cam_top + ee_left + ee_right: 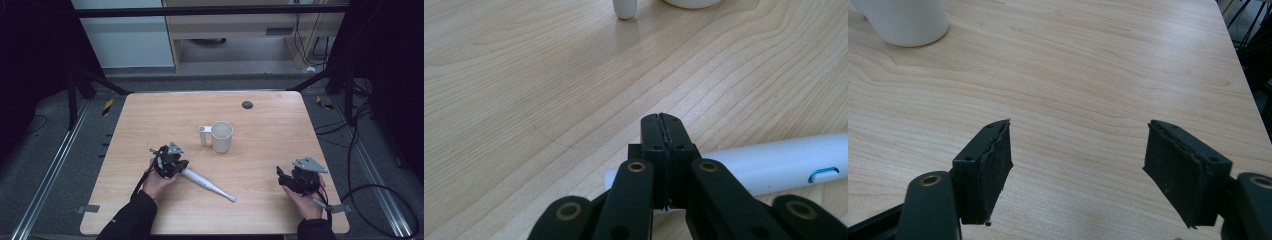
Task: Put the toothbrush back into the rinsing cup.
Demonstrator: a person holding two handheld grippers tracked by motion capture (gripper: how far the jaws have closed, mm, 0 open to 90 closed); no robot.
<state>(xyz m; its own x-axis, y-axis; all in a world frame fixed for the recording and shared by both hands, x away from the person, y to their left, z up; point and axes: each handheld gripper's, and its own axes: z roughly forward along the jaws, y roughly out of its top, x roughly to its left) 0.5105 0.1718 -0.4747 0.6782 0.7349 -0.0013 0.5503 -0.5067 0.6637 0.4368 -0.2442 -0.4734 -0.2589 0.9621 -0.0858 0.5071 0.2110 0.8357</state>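
Overhead, the left gripper (170, 162) rests beside the electric toothbrush (207, 183), which lies on the table (270, 145) near the white cup (221, 136). Left gripper view: jaws pressed together, empty, above the toothbrush handle. Right gripper view: the right gripper (1078, 172) is spread wide, empty. Risk: closed jaws descending could roll the round handle away.

high view looking down over table (150, 115); gripper views riding low, close; all catching white mug (221, 136)
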